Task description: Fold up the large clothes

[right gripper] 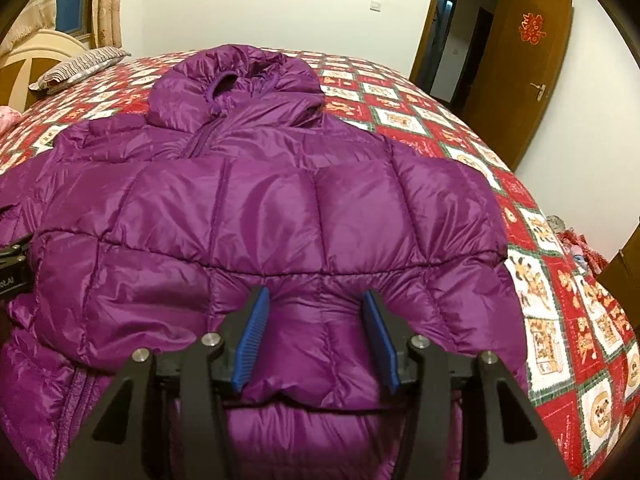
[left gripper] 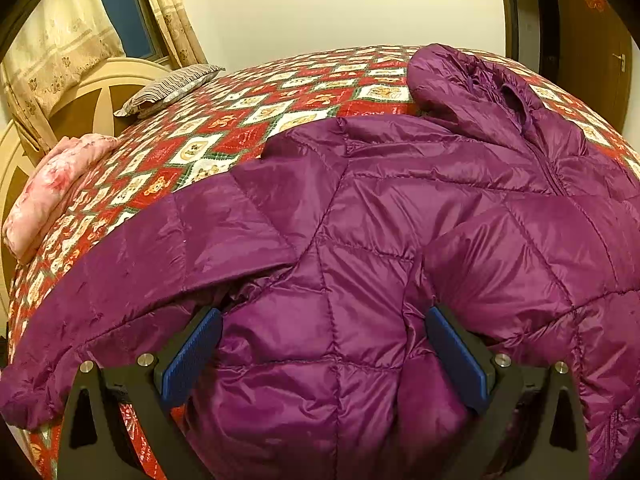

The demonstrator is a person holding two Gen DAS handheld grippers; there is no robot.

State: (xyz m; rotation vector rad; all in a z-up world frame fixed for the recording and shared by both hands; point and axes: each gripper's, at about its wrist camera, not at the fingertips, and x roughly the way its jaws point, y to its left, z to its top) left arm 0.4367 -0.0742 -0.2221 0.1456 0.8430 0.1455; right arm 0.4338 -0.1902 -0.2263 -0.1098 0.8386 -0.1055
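1. Work area: a bedroom. The bed (right gripper: 536, 280) carries a red patchwork quilt; a striped pillow (left gripper: 172, 88) and a folded pink cloth (left gripper: 52, 192) lie at its head end, well clear of the work.
2. Workpiece: the purple jacket (right gripper: 256, 208) lies front-up across the bed, hood (right gripper: 236, 84) pointing away from you, zip closed at the collar. One sleeve (left gripper: 132, 264) is spread out toward the pillow side; the other appears laid across the chest.
3. Left gripper (left gripper: 324, 344): the jaws stand spread wide with a puffed panel of the hem region bulging between them. The pads do not visibly press it.
4. Right gripper (right gripper: 316, 332): the jaws stand partly spread astride a quilted ridge near the hem; whether the pads bite the fabric cannot be told for certain.
5. Recommended technique: close both jaws on matching hem points before lifting. The filling is slippery and springy, so take a deep bite.
6. Carry both sides evenly toward the hood, keeping the sleeve tucked.
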